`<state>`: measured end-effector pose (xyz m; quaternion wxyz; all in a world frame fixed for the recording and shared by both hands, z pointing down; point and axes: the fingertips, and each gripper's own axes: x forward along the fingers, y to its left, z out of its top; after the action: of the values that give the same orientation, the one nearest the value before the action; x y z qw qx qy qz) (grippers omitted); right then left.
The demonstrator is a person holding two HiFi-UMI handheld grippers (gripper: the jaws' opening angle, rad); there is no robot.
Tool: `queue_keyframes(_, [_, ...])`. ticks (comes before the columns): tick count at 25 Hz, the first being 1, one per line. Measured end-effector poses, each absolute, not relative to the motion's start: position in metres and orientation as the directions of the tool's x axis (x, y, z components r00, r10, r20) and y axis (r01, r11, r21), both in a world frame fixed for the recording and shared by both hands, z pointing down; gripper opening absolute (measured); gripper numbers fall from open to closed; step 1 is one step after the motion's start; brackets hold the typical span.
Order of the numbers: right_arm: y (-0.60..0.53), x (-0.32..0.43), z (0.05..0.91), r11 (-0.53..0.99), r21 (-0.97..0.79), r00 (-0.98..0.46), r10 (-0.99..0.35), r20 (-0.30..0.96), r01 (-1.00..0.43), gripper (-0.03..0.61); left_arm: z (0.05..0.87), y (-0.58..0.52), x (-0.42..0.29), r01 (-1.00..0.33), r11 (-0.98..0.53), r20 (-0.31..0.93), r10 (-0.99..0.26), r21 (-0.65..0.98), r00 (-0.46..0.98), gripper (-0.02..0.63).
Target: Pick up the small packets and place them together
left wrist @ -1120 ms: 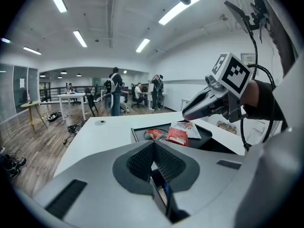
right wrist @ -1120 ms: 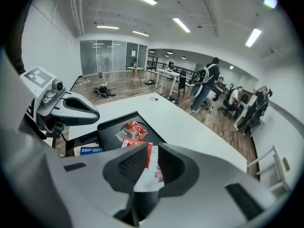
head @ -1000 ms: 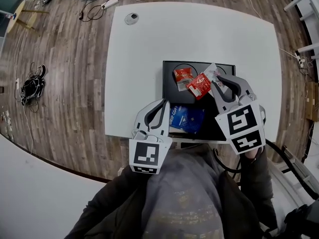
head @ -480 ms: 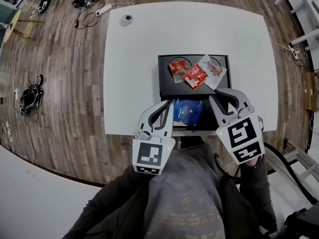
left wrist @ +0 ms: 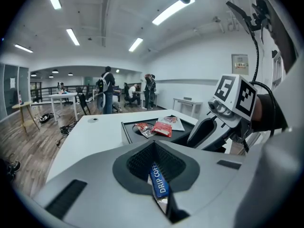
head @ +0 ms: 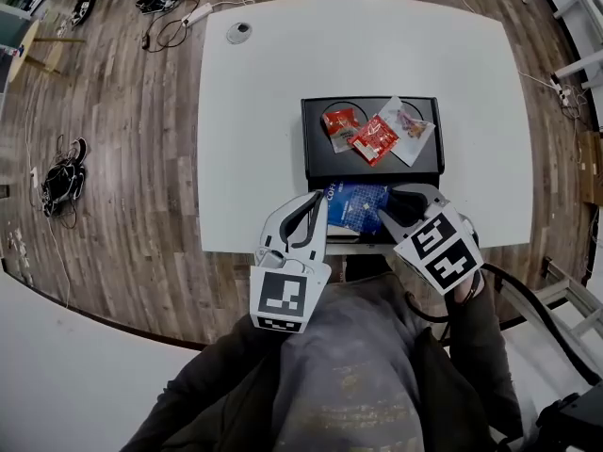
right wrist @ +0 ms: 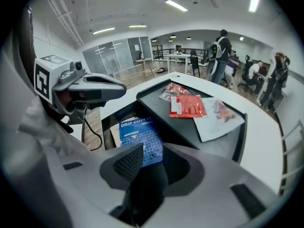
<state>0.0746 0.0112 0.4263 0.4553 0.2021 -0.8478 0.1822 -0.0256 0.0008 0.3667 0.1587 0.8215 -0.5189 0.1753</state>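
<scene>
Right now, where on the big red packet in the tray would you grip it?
Probably its near edge, from above on the person's side. The red packet lies flat in the black tray, with the white packet and the smaller red one at its sides; only that edge borders bare tray.

Blue grid-patterned packet (head: 358, 205), two red packets (head: 374, 139), white packet (head: 415, 130), black tray (head: 316, 163), white table (head: 254, 111), brown wood-grain floor (head: 122, 158)
</scene>
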Motion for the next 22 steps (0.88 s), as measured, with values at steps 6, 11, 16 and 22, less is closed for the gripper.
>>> queue_keyframes(6, [0.005,0.075,0.447,0.864,-0.088,-0.435,-0.160,0.886,-0.496,0.155,0.376,-0.002,-0.029,-0.914,-0.395,0.476,-0.789,0.089,0.388,0.003])
queue_keyframes(11, [0.003,0.074,0.454,0.878,-0.053,-0.391,-0.157,0.907,-0.476,0.165,0.382,-0.004,-0.027,-0.914,-0.395,0.486,-0.783,0.095,0.389,0.003])
queue_keyframes(16, [0.013,0.068,0.468,0.896,-0.053,-0.328,-0.107,0.938,-0.441,0.176,0.384,-0.005,-0.029,-0.917,-0.386,0.486,-0.785,0.101,0.384,0.003])
queue_keyframes(22, [0.006,0.070,0.473,0.868,-0.008,-0.271,-0.146,0.952,-0.496,0.184,0.384,-0.006,-0.039,-0.920,-0.375,0.481,-0.790,0.111,0.380,0.003])
